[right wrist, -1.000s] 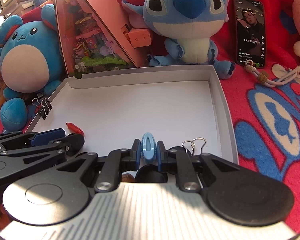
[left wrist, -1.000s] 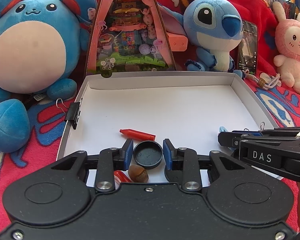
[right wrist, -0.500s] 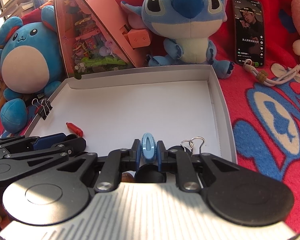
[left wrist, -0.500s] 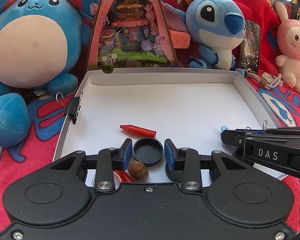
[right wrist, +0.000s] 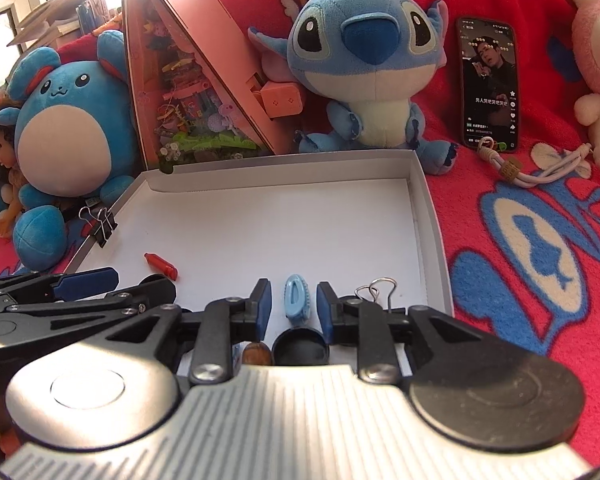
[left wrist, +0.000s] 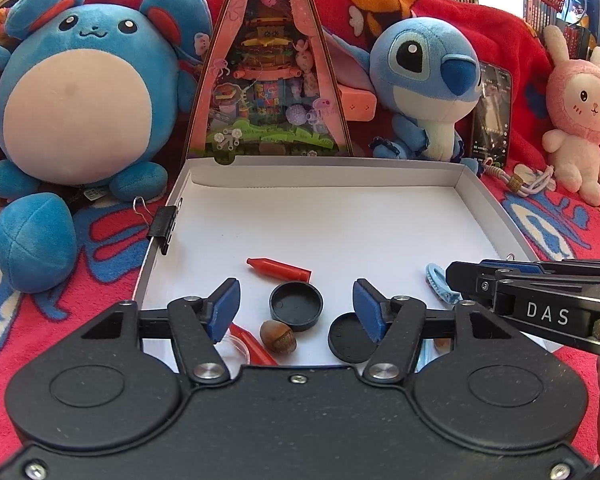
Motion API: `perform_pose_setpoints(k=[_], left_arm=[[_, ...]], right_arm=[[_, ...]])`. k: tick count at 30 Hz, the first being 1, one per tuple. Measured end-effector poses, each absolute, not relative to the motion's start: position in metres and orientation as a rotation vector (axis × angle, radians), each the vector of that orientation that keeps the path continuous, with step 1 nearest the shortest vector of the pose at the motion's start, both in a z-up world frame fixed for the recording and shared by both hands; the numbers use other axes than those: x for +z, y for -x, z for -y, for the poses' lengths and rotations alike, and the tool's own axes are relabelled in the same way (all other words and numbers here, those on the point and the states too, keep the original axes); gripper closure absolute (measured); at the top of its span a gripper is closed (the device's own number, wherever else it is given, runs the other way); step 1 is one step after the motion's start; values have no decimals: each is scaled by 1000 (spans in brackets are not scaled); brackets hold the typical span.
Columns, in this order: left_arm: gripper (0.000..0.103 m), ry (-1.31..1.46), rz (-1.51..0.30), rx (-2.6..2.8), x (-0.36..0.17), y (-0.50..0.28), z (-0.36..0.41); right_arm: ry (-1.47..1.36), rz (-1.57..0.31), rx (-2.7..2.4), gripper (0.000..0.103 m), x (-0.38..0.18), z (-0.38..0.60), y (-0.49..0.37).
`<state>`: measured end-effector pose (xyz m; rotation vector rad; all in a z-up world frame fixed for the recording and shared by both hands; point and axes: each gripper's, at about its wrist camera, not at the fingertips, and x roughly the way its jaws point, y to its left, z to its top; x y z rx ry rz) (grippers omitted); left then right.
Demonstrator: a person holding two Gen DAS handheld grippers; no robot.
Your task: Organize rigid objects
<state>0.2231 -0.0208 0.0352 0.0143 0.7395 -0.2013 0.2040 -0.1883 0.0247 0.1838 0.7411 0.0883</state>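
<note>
Left wrist view: black round cap point(left wrist: 296, 307) lies open side up on the white floor of the shallow cardboard box point(left wrist: 324, 168), near its front edge, between the blue pads of the left tongs point(left wrist: 296, 310) but touching neither; these tongs have just been opening and now stand fairly wide with a clear gap on both sides of the cap. Just behind the cap lies a red crayon point(left wrist: 279, 269), tip pointing left. Just in front of it sits a brown acorn point(left wrist: 278, 336), and beside that a second black cap point(left wrist: 350, 338), partly hidden behind the right pad. A red piece at the box's front edge is mostly covered by the tongs body; cannot identify it. Right wrist view: light blue hair clip point(right wrist: 297, 294) lies lengthwise on the box floor between the pads of the right tongs point(right wrist: 294, 312), a narrow gap on each side, no contact; these tongs have also just been opening and are only partly apart. The clip sits toward the box's front right. A black binder clip point(right wrist: 374, 292) with wire handles stands just right of the right tongs, near the box's right wall. Another binder clip point(left wrist: 165, 226) grips the left wall. Box rests on a red blanket point(right wrist: 520, 240); plush toys, a pink triangular display case point(left wrist: 268, 72) and a phone point(right wrist: 490, 84) stand behind it.
</note>
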Motion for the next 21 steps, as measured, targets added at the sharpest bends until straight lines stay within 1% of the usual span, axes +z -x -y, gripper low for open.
perform_pose_setpoints(k=[1,3,5,7,11,14,21], left_arm=[[32,-16,-722,-204,38,-219,20],[27,-21,-693,-199,44,-210,18],[26,-20,-670,-196,49,-200,17],[23,-16,-651,-195,53,-190,14],[22,-18,-618,-199,57,-168,12],[22,-10,-604,-197,57,-153,9],[22,-13,-575,-181,54,-125,4]], right_arm=[[-180,-729,88,55,27,188,-200],[-167,-694,90,48,32,189,-189],[-160,-664,84,36,36,189,-180],[-160,-633,72,32,39,189,-169],[-152,-585,58,24,43,191,-150],[-143,-556,45,20,44,191,-134],[-118,-527,29,17,43,189,-108]])
